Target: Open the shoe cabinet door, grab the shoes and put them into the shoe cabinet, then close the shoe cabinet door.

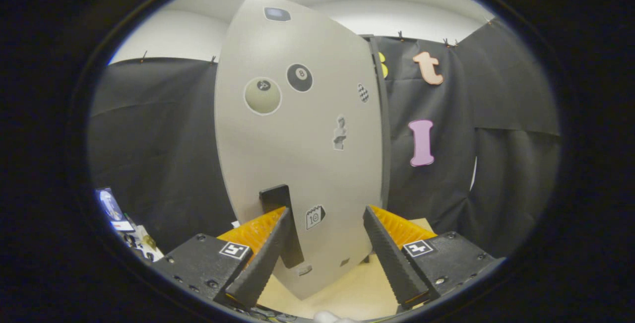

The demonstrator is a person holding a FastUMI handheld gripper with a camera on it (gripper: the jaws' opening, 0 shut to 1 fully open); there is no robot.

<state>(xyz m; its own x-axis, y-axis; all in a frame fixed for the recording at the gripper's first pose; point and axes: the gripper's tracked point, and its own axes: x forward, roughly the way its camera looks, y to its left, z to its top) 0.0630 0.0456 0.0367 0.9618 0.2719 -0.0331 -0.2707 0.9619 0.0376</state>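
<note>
Gripper [325, 214] facing shoe cabinet door [297, 129], jaws sitting wide, holding nothing.
L finger tip is overlapping the dark handle [278, 214] low on the door, contact unclear; R finger is hanging apart from it. Door is standing upright w/ stickers on a pale tabletop [347, 293], black cloth wall [496, 164] behind.

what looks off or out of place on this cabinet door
Nothing looks damaged or askew. The cabinet door stands upright with stickers scattered over its face, and its dark handle looks intact. The gripper is open, one finger beside the handle, neither pressing on it.
</note>
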